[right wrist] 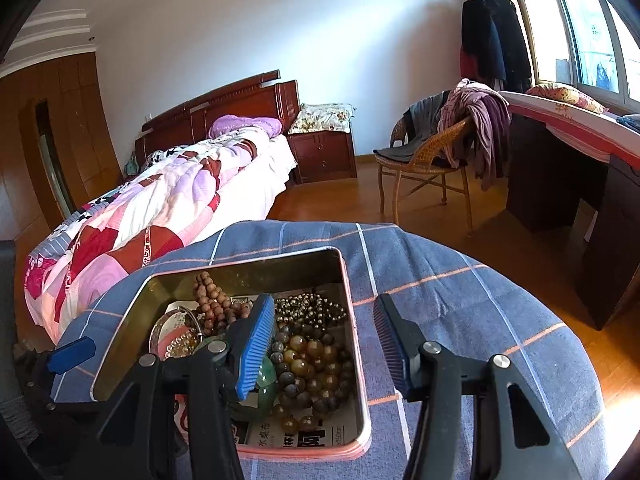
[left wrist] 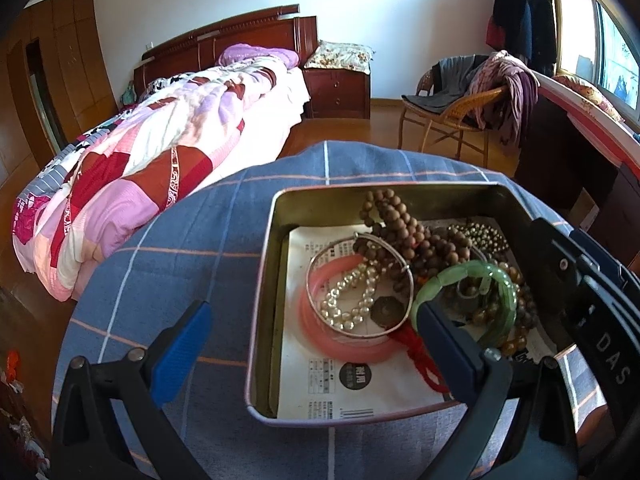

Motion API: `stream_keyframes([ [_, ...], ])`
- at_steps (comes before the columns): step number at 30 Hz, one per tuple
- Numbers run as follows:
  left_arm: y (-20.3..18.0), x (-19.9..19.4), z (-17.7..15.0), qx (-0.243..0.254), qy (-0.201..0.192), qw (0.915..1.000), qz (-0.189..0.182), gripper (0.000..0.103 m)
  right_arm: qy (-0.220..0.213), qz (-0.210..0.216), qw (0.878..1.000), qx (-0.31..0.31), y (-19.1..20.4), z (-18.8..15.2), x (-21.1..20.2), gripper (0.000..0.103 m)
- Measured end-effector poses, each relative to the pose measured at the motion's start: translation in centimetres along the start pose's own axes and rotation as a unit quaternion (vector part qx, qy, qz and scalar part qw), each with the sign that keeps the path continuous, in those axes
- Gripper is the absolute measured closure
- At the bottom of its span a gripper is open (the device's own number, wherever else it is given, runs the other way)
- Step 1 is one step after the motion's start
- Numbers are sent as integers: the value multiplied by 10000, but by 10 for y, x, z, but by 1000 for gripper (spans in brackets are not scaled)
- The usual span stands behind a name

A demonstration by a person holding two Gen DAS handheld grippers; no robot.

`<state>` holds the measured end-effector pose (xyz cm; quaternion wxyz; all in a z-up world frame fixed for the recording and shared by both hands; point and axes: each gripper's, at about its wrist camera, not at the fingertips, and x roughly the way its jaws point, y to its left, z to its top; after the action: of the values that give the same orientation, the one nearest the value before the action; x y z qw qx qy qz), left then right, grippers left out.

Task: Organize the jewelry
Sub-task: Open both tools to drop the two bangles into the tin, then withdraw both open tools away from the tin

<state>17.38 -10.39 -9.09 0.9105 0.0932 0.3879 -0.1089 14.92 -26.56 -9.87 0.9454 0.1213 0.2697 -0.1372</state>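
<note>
The left gripper (left wrist: 316, 344) gapes wide astride the tin's (left wrist: 260, 308) left wall, holding nothing. The right gripper (right wrist: 324, 344) is half open and empty across its right wall. Beads (right wrist: 312, 364) and bangles (left wrist: 468, 292) lie in the tin on the cloth-covered bench (left wrist: 192, 224).

Left gripper (left wrist: 312, 344) frame: black moulded plastic arms with triangular cut-outs behind the fingers.
Left gripper pads (left wrist: 182, 350): blue, ribbed on the inner faces, tapering toward the tips.
Left gripper fasteners: round silver pivot pins, one at each finger base and one further back on each arm.
Right gripper (right wrist: 320, 344) frame: black plastic linkage of the same pattern, with triangular openings.
Right gripper pads (right wrist: 256, 350): blue, finely ribbed, mounted inboard of the black fingers.
Right gripper fasteners: silver round-head pins at the linkage joints.
Right gripper marking: white letters "DAS" on the black body, visible from the left wrist view.
</note>
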Motion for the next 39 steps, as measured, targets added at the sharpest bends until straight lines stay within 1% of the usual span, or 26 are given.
stream_keyframes([
  [3,-3,6,-2,64,141,9999,19,0,113,-101,9999,-59,1,0,4,50],
  [8,2,8,-3,-128,231,9996,-116,0,389,-212,9990,-66,0,-5,9,50],
  [11,2,5,-5,-129,183,9997,-21,0,499,-213,9985,-22,-2,-10,6,50],
  [13,4,2,-6,-128,159,9998,28,0,486,-236,9985,-39,-2,-13,1,50],
  [16,6,-5,-9,-91,93,9999,-43,0,509,-228,9984,-55,1,-19,-8,50],
  [19,7,-14,-13,-11,10,10000,31,0,552,-198,9983,-44,1,-25,-16,50],
  [23,17,-30,-21,-141,-128,9998,-32,0,514,-191,9985,-16,3,-32,-34,50],
  [27,28,-43,-29,-186,-206,9996,-18,0,444,-164,9989,49,2,-41,-54,46],
  [30,32,-51,-37,-148,-274,9995,15,0,404,-136,9991,31,3,-47,-66,46],
  [33,34,-55,-45,-174,-242,9996,12,0,293,-163,9994,-43,7,-50,-79,46],
  [39,34,-71,-64,-100,-228,9997,62,0,402,-58,9991,-128,16,-60,-98,45],
])
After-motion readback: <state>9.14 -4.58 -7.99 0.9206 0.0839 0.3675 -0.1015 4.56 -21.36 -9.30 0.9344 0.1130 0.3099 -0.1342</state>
